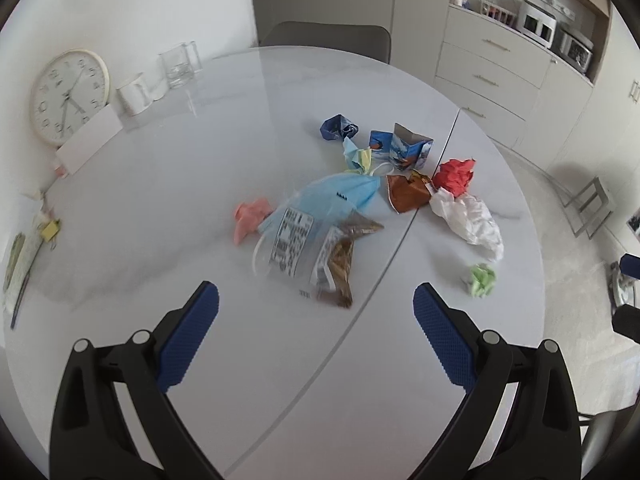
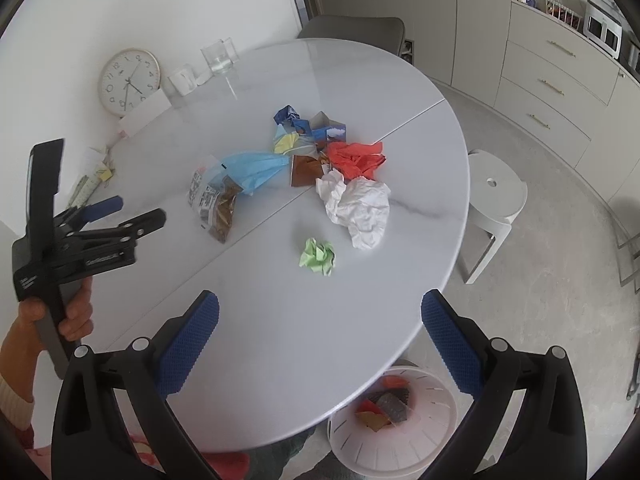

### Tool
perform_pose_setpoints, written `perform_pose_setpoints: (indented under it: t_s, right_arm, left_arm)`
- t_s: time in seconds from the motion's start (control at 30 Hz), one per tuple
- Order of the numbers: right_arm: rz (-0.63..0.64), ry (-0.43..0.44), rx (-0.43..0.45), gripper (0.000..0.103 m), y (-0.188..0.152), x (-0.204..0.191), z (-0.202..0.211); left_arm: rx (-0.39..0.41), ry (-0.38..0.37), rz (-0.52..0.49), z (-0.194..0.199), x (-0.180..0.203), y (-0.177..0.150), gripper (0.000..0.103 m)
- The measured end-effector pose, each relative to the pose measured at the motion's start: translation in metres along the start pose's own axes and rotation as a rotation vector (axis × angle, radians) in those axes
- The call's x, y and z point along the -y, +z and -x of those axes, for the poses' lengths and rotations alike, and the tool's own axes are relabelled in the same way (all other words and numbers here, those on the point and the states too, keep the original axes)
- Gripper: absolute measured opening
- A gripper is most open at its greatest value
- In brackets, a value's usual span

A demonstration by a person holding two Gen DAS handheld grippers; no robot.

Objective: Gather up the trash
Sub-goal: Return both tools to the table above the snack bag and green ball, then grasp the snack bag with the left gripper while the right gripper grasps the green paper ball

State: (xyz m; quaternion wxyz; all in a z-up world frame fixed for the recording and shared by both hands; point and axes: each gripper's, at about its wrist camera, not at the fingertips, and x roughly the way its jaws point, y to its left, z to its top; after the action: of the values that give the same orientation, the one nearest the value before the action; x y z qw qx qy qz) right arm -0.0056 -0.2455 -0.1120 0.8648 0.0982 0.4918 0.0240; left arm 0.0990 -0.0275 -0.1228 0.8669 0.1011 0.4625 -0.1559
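Observation:
Trash lies heaped mid-table: a blue face mask (image 1: 340,196) (image 2: 256,168), a clear snack bag (image 1: 312,256) (image 2: 218,204), a pink paper ball (image 1: 250,216), white crumpled paper (image 1: 468,220) (image 2: 360,208), red paper (image 1: 454,176) (image 2: 356,160), a brown wrapper (image 1: 408,196) and a blue carton (image 1: 404,150). A green paper ball (image 1: 482,280) (image 2: 318,258) sits apart, nearer me. My left gripper (image 1: 316,292) (image 2: 140,210) hovers open and empty just short of the snack bag. My right gripper (image 2: 320,300) is open and empty above the table's near edge. A white bin (image 2: 416,452) stands on the floor below that edge with trash inside.
A round white table (image 2: 280,340) carries a wall clock (image 1: 70,96), a white mug (image 1: 134,94) and a glass jug (image 1: 178,66) at its far left. A grey chair (image 1: 324,38) stands behind, a white stool (image 2: 496,188) to the right, with drawers (image 2: 556,88) beyond.

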Motion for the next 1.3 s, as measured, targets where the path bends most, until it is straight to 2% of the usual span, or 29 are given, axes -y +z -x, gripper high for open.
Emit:
perform_pose_setpoints:
  t_s: [0.27, 0.33, 0.43, 0.5, 0.6, 0.7, 0.9, 1.07, 1.17, 1.3]
  right_arm:
    - [-0.038, -0.021, -0.061, 0.1, 0.014, 0.005, -0.039]
    - [-0.047, -0.027, -0.081, 0.1, 0.016, 0.008, -0.049]
    - [-0.053, -0.031, -0.107, 0.1, 0.018, 0.014, -0.063]
    - [-0.059, -0.029, -0.12, 0.1, 0.02, 0.019, -0.071]
    - [-0.072, -0.024, -0.134, 0.1, 0.022, 0.025, -0.08]
    - [-0.08, -0.003, -0.139, 0.1, 0.024, 0.031, -0.087]
    - [-0.063, 0.064, -0.135, 0.099, 0.027, 0.028, -0.1]
    - [0.028, 0.067, -0.16, 0.084, 0.026, 0.008, -0.12]
    - [0.065, 0.031, -0.184, 0.08, 0.024, 0.001, -0.135]
    - [0.086, -0.022, -0.211, 0.069, 0.023, -0.003, -0.151]
  left_arm:
    - [-0.057, 0.001, -0.091, -0.067, -0.003, 0.02, 0.092]
    - [-0.063, 0.014, -0.131, -0.08, 0.0, 0.022, 0.088]
    - [-0.067, 0.032, -0.189, -0.094, 0.004, 0.025, 0.076]
    - [-0.07, 0.039, -0.218, -0.1, 0.006, 0.026, 0.061]
    - [-0.085, 0.018, -0.231, -0.106, 0.006, 0.027, 0.045]
    - [-0.066, 0.008, -0.235, -0.102, 0.006, 0.027, 0.038]
    - [-0.033, -0.034, -0.195, -0.08, 0.0, 0.029, 0.036]
    - [-0.019, -0.103, -0.108, -0.05, -0.01, 0.026, 0.036]
    - [-0.012, -0.123, -0.078, -0.034, -0.014, 0.02, 0.036]
    - [-0.009, -0.17, -0.032, -0.019, -0.016, 0.01, 0.036]
